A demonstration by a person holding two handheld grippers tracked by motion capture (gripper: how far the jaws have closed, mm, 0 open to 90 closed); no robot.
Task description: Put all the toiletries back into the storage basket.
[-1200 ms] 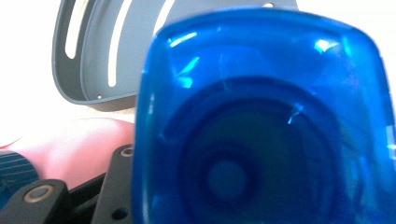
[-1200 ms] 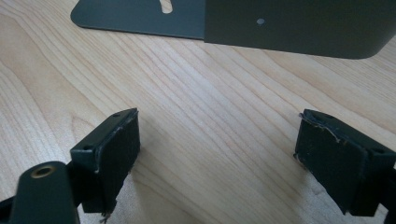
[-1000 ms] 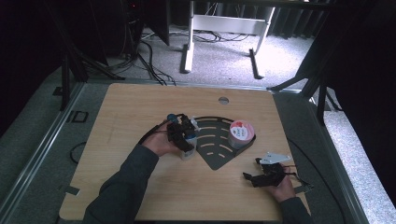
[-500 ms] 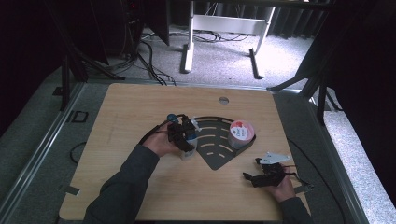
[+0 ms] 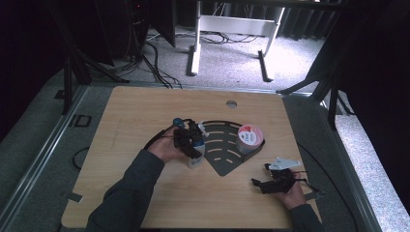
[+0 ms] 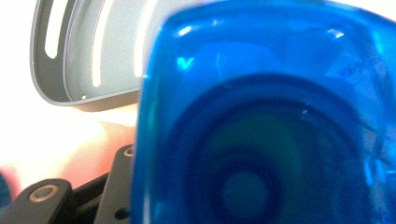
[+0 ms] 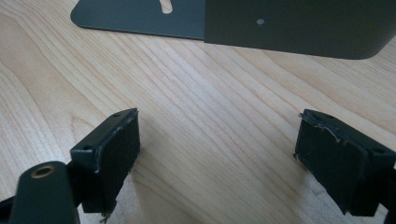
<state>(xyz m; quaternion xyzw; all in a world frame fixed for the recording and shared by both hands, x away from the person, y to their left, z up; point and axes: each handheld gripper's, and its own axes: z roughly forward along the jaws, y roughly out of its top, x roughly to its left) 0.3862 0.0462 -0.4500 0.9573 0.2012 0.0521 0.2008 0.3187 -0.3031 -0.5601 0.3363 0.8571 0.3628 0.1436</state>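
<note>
**Holding the bottle steady beside the rack**

High view: the left claw [image 5: 193,140] stands over a small clear plastic bottle with a blue cap [image 5: 195,158], which stands upright on the pale wooden surface [image 5: 135,116], touching the left edge of the dark grey fan-shaped metal rack with slots [image 5: 223,145]. A red and white roll of tape [image 5: 250,137] stands at the right end of the rack. The right claw [image 5: 270,182] rests low near the front right of the surface, well apart from the bottle.

Left gripper view: the blue cap [image 6: 266,116] is very close to the camera, between the jaws, which have just been closing. If the pads already press on it, I cannot tell. It is better to close slowly and squarely on the cap, so the light bottle does not tip against the rack [image 6: 88,51].

Right gripper view: the jaws are released and wide, with nothing between the black pads [image 7: 116,149]; below is bare wood, and the rack's corner [image 7: 299,28] is just ahead. This hand should stay away.
</note>
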